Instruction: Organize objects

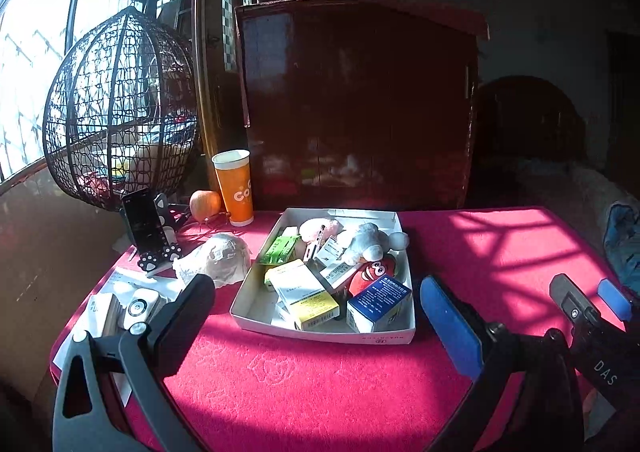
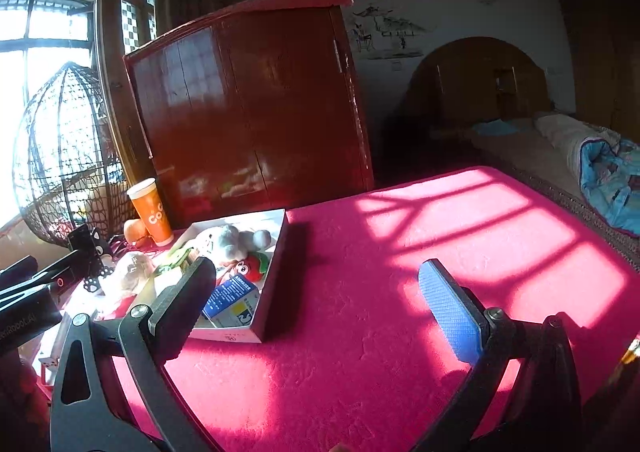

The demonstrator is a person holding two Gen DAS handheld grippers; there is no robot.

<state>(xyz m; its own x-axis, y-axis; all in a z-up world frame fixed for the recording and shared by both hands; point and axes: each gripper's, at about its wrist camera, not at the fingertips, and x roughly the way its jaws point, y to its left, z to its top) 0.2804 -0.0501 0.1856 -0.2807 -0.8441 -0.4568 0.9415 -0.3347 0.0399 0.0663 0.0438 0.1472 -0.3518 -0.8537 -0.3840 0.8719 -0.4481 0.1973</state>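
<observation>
A white shallow box (image 1: 256,318) sits on the red tablecloth, also in the right wrist view (image 2: 276,276). It holds a blue carton (image 1: 378,302), a yellow-white carton (image 1: 306,290), a green carton (image 1: 280,250), a white plush toy (image 1: 366,242), a red strawberry toy (image 1: 374,272) and a pink plush (image 1: 318,228). My left gripper (image 1: 316,320) is open and empty, just in front of the box. My right gripper (image 2: 316,308) is open and empty, over bare cloth right of the box; its blue-padded fingers (image 1: 612,298) show at the left view's right edge.
Left of the box lie a crumpled white bag (image 1: 218,258), a phone on a paw stand (image 1: 148,230), an orange paper cup (image 1: 236,188), an apple (image 1: 205,204) and small white devices (image 1: 138,308). A dark wooden cabinet (image 1: 360,104) stands behind the table. A wicker hanging chair (image 1: 120,108) is at the left.
</observation>
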